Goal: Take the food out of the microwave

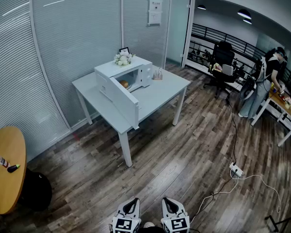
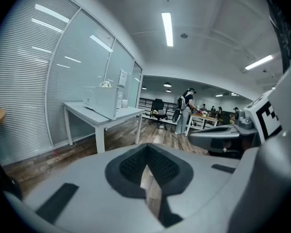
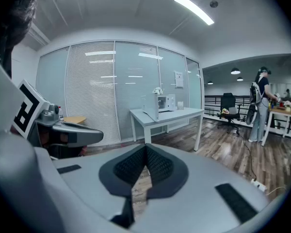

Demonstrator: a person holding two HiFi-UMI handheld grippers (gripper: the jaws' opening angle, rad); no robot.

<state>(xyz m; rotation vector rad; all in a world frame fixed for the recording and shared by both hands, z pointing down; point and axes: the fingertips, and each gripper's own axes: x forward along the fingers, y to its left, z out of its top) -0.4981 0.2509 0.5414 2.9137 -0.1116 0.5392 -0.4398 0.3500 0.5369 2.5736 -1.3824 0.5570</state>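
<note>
A white microwave [image 1: 128, 74] stands on a white table [image 1: 160, 93] across the room, its door [image 1: 121, 101] swung wide open toward me. Inside lies a brown piece of food [image 1: 123, 84]. Both grippers are far from it, low at the bottom edge of the head view: my left gripper [image 1: 131, 204] and my right gripper [image 1: 169, 204], side by side over the wooden floor. The left gripper view shows my left gripper [image 2: 146, 155] shut with nothing in it, the microwave [image 2: 103, 101] small in the distance. My right gripper [image 3: 145, 154] is also shut and empty, with the microwave [image 3: 160, 104] far ahead.
A round wooden table [image 1: 5, 169] with a marker and a black bag [image 1: 36, 191] are at the left. A power strip [image 1: 236, 169] with cables lies on the floor at the right. An office chair [image 1: 222, 64] and a person [image 1: 262, 89] are at the back right. White flowers [image 1: 122, 58] top the microwave.
</note>
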